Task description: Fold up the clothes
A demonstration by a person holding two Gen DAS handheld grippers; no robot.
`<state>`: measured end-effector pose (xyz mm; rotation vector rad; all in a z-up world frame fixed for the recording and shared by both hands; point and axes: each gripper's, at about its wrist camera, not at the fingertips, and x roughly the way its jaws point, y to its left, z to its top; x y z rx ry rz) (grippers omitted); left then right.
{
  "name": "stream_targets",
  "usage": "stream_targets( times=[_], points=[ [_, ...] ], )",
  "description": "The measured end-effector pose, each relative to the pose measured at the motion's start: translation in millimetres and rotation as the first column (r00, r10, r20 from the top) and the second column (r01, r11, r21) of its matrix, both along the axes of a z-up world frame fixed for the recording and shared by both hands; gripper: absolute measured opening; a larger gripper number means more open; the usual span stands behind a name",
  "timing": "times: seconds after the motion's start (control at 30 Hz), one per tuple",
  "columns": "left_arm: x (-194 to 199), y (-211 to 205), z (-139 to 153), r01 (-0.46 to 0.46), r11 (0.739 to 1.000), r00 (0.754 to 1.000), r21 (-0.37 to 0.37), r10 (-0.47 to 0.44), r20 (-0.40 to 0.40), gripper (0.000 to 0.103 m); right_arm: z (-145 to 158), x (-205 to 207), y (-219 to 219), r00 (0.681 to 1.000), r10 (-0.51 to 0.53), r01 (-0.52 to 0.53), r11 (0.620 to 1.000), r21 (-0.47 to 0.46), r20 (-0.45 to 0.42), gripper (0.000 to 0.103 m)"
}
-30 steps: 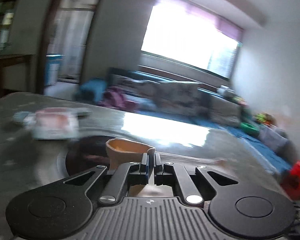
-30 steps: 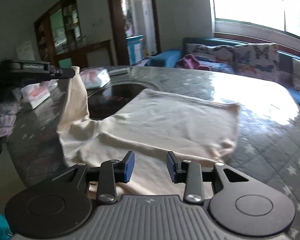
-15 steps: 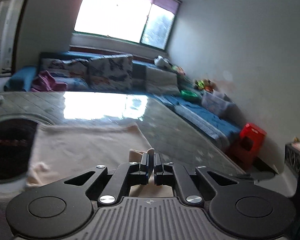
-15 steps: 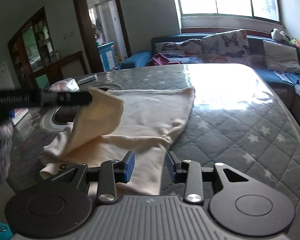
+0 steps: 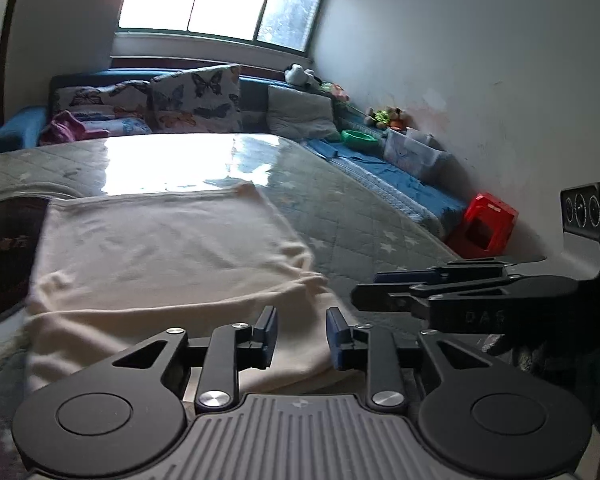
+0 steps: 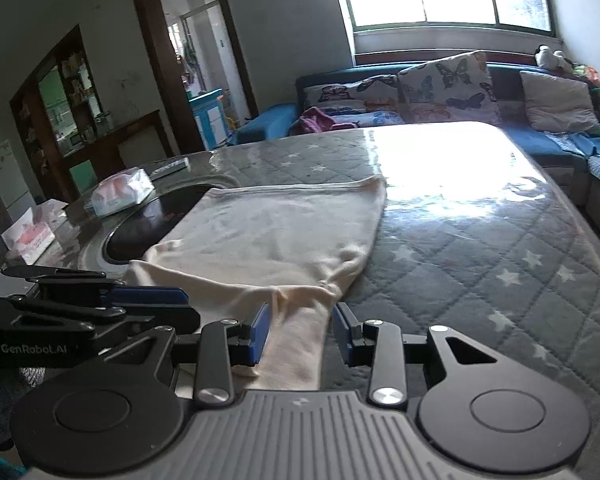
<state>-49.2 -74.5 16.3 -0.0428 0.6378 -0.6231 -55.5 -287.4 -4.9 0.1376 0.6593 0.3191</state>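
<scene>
cream garment [image 6: 276, 236] lying on quilted table [image 6: 480, 264] | left gripper [image 5: 300, 334] opening, releasing cloth; right gripper [image 6: 300, 330] partly open over sleeve, gripping nothing | risk: fold slipping open if snagged

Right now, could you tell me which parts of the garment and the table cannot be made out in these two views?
- Cream garment: its near edge is hidden behind the gripper bodies in both wrist views.
- Left gripper, jaws opening: cloth lies below the gap; whether the pads touch it is unclear.
- Dark round inset: cut off by the left view's edge.
- Tissue packs: print too small to read.
</scene>
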Motion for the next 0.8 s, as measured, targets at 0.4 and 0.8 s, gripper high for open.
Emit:
stream_targets(
  times=[0.4,0.8],
  points=[
    [18,76,-18,-0.221,0.973,0.975,0.066,0.222,-0.014,0.027,-19,34,29,0.997,0.063,-0.064,0.998,-0.028,-0.038,0.034],
    [15,99,-24,-0.256,0.963,0.966,0.083,0.257,-0.006,0.027,-17,43,39,1.000,0.018,-0.019,0.990,-0.142,-0.008,0.005]
  ],
)
